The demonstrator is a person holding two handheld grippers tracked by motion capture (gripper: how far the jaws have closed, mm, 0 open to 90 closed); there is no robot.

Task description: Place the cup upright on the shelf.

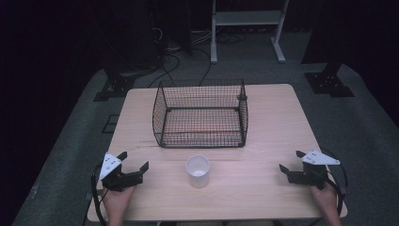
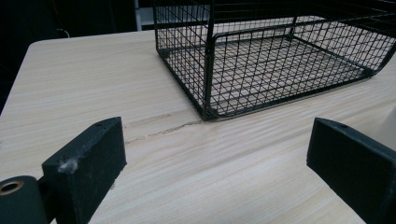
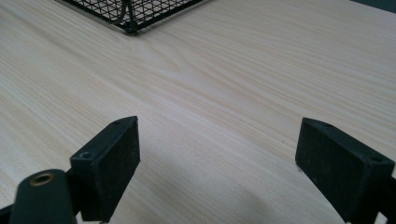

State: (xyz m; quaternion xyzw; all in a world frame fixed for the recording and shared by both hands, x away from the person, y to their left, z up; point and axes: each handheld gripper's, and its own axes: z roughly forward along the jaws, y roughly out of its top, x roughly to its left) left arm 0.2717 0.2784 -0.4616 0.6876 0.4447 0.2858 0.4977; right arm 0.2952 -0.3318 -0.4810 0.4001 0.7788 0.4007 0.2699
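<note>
A black wire basket (image 1: 200,113) stands empty at the middle of the light wooden table (image 1: 273,117). In front of it is a white cup (image 1: 197,170), upright. My left gripper (image 1: 135,160) rests near the table's front left, open, its jaws pointing toward the cup and basket with nothing between them. In the left gripper view the open left gripper (image 2: 217,140) frames bare wood, with the basket (image 2: 208,70) just ahead. My right gripper (image 1: 290,160) lies at the front right, also open and holding nothing. In the right gripper view the right gripper (image 3: 217,135) faces bare tabletop, with a basket corner (image 3: 130,11) at the top.
Beyond the table lie grey floor, loose cables (image 1: 169,61) and a white shelf frame (image 1: 247,19). Black stand bases sit at the back left (image 1: 113,87) and back right (image 1: 329,82). A dark scratch (image 2: 163,128) marks the wood by the basket's near left corner.
</note>
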